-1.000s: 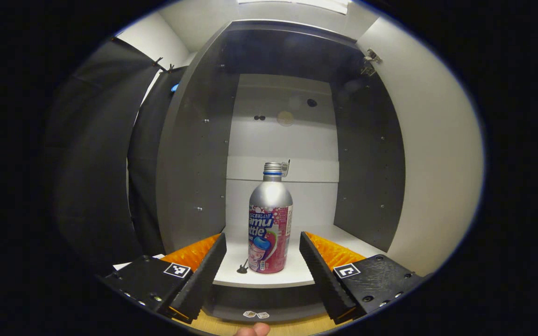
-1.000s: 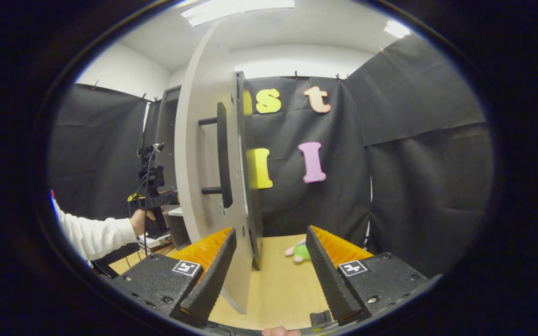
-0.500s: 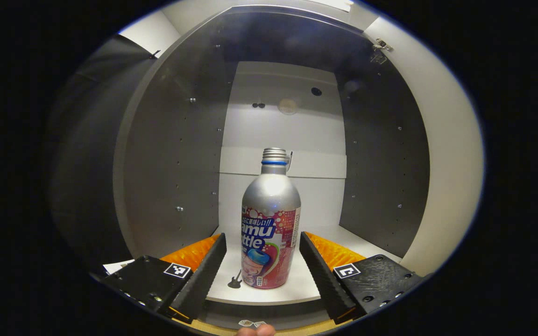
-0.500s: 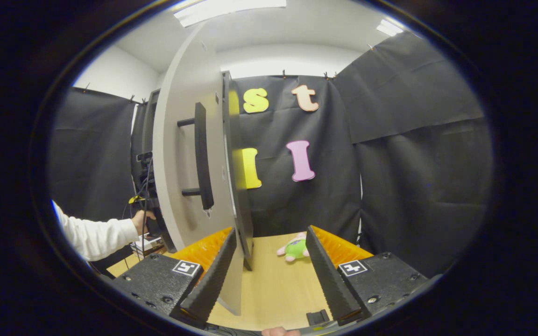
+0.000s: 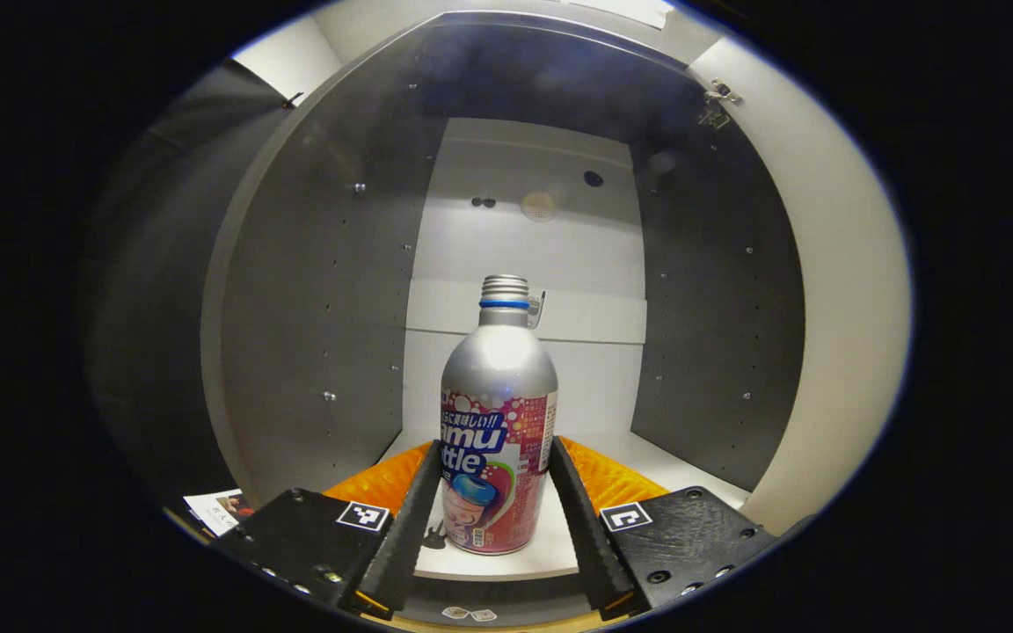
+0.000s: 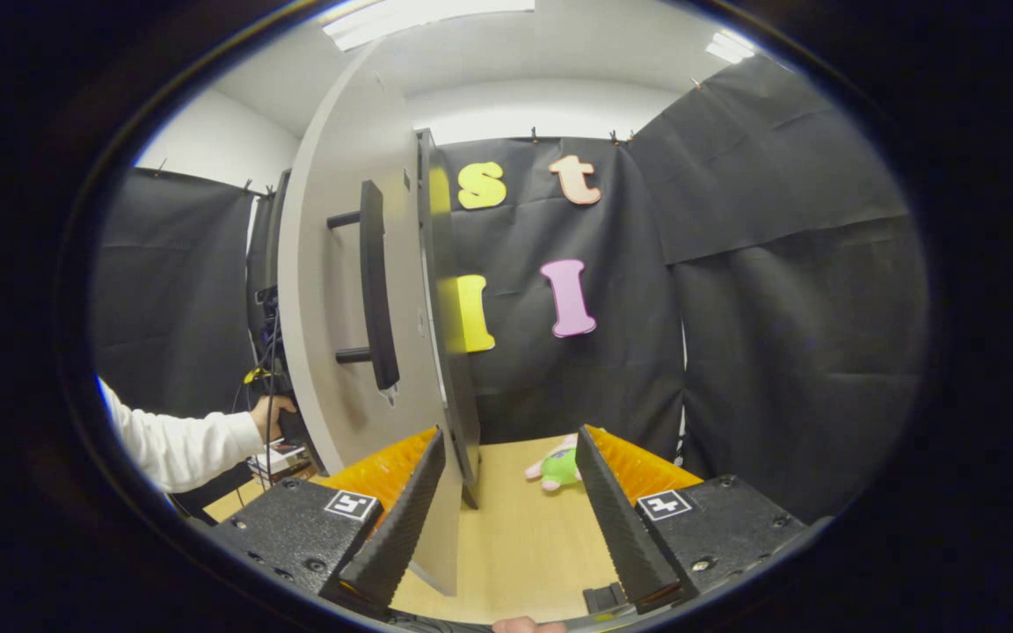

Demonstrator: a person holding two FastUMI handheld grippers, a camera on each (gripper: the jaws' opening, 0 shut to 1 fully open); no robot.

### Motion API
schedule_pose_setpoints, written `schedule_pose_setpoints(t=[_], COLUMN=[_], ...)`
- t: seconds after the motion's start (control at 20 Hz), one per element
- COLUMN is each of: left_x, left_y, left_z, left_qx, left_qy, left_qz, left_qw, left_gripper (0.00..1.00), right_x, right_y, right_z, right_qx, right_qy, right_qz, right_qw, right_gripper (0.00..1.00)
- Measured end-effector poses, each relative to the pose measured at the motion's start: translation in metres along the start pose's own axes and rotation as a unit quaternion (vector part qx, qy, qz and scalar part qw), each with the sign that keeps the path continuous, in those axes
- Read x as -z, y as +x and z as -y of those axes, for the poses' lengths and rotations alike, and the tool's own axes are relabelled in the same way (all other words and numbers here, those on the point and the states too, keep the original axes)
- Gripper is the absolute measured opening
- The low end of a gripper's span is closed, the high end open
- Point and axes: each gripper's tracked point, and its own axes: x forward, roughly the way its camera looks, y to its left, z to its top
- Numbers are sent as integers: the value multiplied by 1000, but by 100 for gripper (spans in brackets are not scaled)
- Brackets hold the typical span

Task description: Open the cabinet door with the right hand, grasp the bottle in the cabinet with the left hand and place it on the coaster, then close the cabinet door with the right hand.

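A silver bottle (image 5: 498, 387) with a pink label stands upright on the white shelf (image 5: 559, 549) inside the open cabinet. My left gripper (image 5: 491, 442) reaches into the cabinet, its two fingers drawn in against both sides of the bottle's lower body. In the right gripper view the grey cabinet door (image 6: 331, 290) stands swung open, its dark bar handle (image 6: 375, 290) facing me. My right gripper (image 6: 511, 432) is open, with the door's free edge just inside its left finger (image 6: 401, 519). A person's white sleeve (image 6: 177, 444) reaches behind the door.
Grey cabinet side walls (image 5: 313, 334) close in on both sides of the bottle. A small dark guitar-shaped item (image 5: 433, 534) lies on the shelf by the bottle. A green and pink plush toy (image 6: 555, 466) lies on the wooden table (image 6: 515, 545).
My left gripper has pushed deeper into the cabinet and its fingers have drawn together onto the bottle. The right gripper and the door have hardly moved over the last half second.
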Motion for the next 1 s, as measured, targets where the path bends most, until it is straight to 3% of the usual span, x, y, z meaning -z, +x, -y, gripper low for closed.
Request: schedule_pose_setpoints(t=[0.3, 0.45, 0.75, 1.0], left_x=[-7, 13, 111, 205], left_y=[-83, -133, -221, -261], left_z=[-13, -40, -85, -106], left_qx=[10, -20, -95, -141], left_qy=[-1, 22, 69, 88], left_qz=[29, 39, 9, -40], left_qw=[1000, 999, 993, 985], left_gripper=[72, 72, 72, 72], right_x=[3, 6, 5, -9], right_y=[7, 6, 6, 5], right_z=[-9, -13, -26, -29], right_qx=[-18, -28, -53, -51], right_qy=[-5, -5, -1, -6], right_qz=[1, 1, -5, -6], right_qw=[1000, 1000, 999, 999], right_gripper=[93, 93, 93, 93])
